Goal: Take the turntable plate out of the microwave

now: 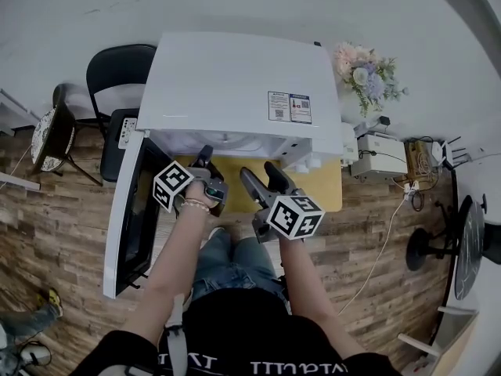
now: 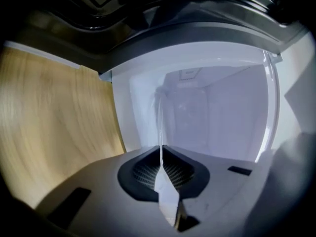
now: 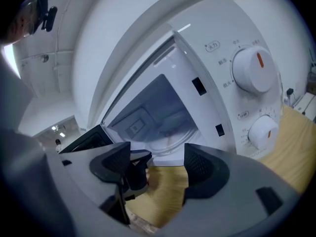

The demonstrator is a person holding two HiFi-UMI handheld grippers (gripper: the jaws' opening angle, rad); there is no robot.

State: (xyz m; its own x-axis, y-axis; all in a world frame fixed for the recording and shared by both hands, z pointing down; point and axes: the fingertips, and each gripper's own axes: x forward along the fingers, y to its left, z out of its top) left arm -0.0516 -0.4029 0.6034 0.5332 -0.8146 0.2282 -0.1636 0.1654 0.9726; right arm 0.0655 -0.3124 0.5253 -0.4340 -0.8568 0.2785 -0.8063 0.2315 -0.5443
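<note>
The left claw [image 2: 161, 154] has its two grey jaws drawn together on the thin near rim of the clear round glass turntable plate [image 2: 160, 127]. Its dark, cross-hatched pads pinch the glass from both sides. Only the left gripper view shows this grip. From there the rim runs as a fine bright line straight away from the pads into the pale interior beyond. That view is rolled, so the light wooden table [image 2: 54, 127] stands to the claw's left.

The right claw [image 3: 160, 164] is wide open, with nothing between its textured black pads. The grain of the table [image 3: 163, 191] shows in the gap. The right gripper view gives what the left one lacks. Ahead of the claw, the plate [image 3: 168, 141] shows as a curved glass edge low in the open cavity of the boxy white microwave [image 3: 217, 83]. Two round white dials [image 3: 254, 70] sit on the panel to the claw's right. The plate is a disc with no long axis. Its face seems to lie along the cavity floor, but I cannot tell whether it is lifted off.

The head view hides the plate under the microwave's [image 1: 235, 77] smooth flat top. It does show the left claw [image 1: 205, 159] reaching in under the front edge. The right claw [image 1: 261, 177] is just beside it over the table [image 1: 325, 186]. The dark-windowed door [image 1: 129, 225] is swung open beyond the left claw.
</note>
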